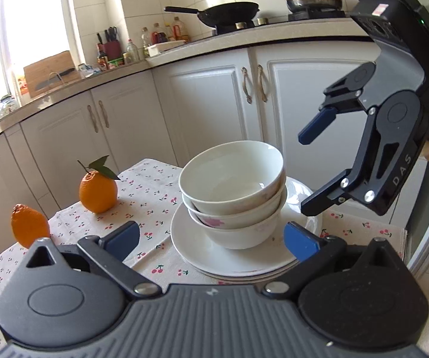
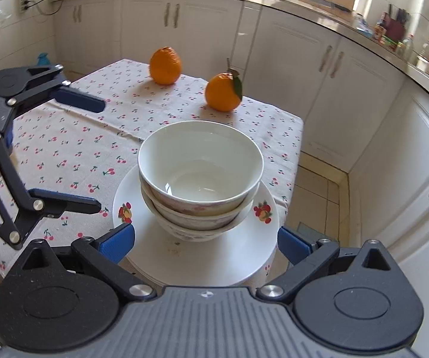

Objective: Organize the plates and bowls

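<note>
Three nested white ceramic bowls (image 2: 201,176) on stacked white plates (image 2: 202,256); left gripper (image 1: 211,240) at 9 o'clock and right gripper (image 2: 205,241) at 6 o'clock, both spread wide, empty.

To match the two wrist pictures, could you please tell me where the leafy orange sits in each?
Left wrist: round leafy orange, left of centre, on the cloth.
Right wrist: same orange, upper centre, behind the bowls.
Shared landmark: stacked white ceramic bowls.

Three white ceramic bowls (image 2: 201,170) sit nested in one stack. Under them lie white round plates (image 2: 238,256); at least two rims show, the exact count unclear. Two round oranges (image 2: 165,65) stand on the cherry-print tablecloth (image 2: 65,149), one bearing a green leaf (image 2: 238,87).
</note>
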`<state>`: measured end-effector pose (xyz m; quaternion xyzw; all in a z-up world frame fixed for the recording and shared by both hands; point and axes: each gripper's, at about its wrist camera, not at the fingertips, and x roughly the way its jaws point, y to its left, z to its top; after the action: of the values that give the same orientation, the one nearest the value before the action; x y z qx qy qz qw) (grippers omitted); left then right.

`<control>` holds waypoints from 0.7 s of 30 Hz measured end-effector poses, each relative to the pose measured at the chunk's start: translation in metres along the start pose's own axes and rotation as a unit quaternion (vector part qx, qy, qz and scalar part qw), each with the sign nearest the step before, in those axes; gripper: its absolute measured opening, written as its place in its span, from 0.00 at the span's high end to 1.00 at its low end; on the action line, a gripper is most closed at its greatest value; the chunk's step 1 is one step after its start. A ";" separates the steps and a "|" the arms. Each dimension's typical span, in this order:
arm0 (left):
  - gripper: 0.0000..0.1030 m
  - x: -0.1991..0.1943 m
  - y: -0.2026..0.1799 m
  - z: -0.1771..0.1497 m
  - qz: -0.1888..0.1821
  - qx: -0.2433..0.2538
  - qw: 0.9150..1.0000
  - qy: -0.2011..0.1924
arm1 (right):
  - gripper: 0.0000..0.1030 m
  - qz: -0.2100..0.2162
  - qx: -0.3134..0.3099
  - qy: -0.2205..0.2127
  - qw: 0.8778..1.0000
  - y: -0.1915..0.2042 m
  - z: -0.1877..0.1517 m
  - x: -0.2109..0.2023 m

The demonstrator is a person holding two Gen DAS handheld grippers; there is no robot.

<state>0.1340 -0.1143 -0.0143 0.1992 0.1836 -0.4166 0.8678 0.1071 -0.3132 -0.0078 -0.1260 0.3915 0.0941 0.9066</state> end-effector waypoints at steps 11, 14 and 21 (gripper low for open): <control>0.01 -0.040 -0.013 -0.002 0.118 -0.154 0.980 0.039 | 0.00 -0.104 0.202 -0.001 0.974 0.031 -0.038 -0.021; 0.01 -0.050 -0.016 -0.003 0.138 -0.179 0.972 0.057 | 0.00 -0.119 0.237 -0.003 0.964 0.040 -0.044 -0.030; 0.01 -0.070 -0.020 0.001 0.173 -0.195 0.964 0.057 | 0.00 -0.142 0.239 -0.026 0.960 0.065 -0.041 -0.058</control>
<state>0.0771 -0.0803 0.0166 0.0781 0.2728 -0.2042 0.9369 0.0222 -0.2680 -0.0022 0.0425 0.3573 -0.1289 0.9241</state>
